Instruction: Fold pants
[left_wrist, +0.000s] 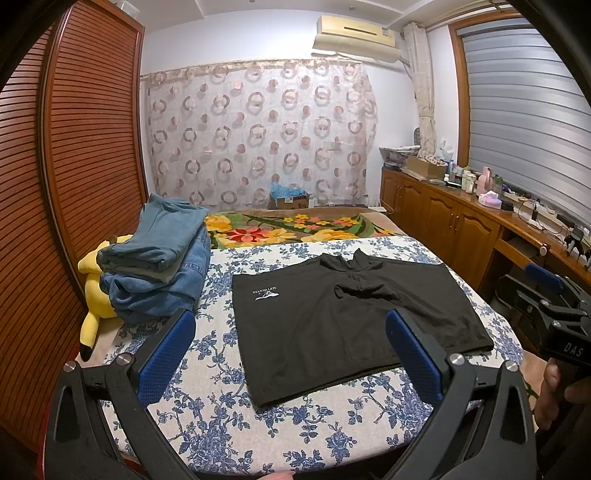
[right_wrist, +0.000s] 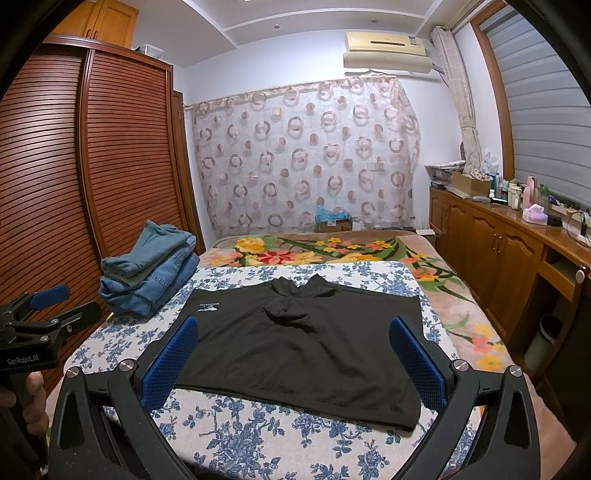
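Note:
Black shorts (left_wrist: 332, 321) (right_wrist: 303, 347) with a small white logo lie spread flat on the blue-flowered cloth (left_wrist: 229, 413) (right_wrist: 258, 435) over the bed. Their crotch area is bunched near the far edge. My left gripper (left_wrist: 291, 350) hovers open above the near left part of the shorts, its blue pads wide apart and nothing between them. My right gripper (right_wrist: 295, 350) is open too, hanging over the near middle of the shorts. The right gripper (left_wrist: 546, 295) also shows at the right edge of the left wrist view, and the left gripper (right_wrist: 55, 306) at the left edge of the right wrist view.
A stack of folded jeans (left_wrist: 159, 266) (right_wrist: 151, 273) sits on the bed's far left beside a yellow plush toy (left_wrist: 94, 295). A slatted wooden wardrobe (left_wrist: 74, 166) stands to the left. Wooden cabinets (left_wrist: 461, 229) (right_wrist: 491, 251) with clutter run along the right. A flowered blanket (right_wrist: 332, 251) lies beyond.

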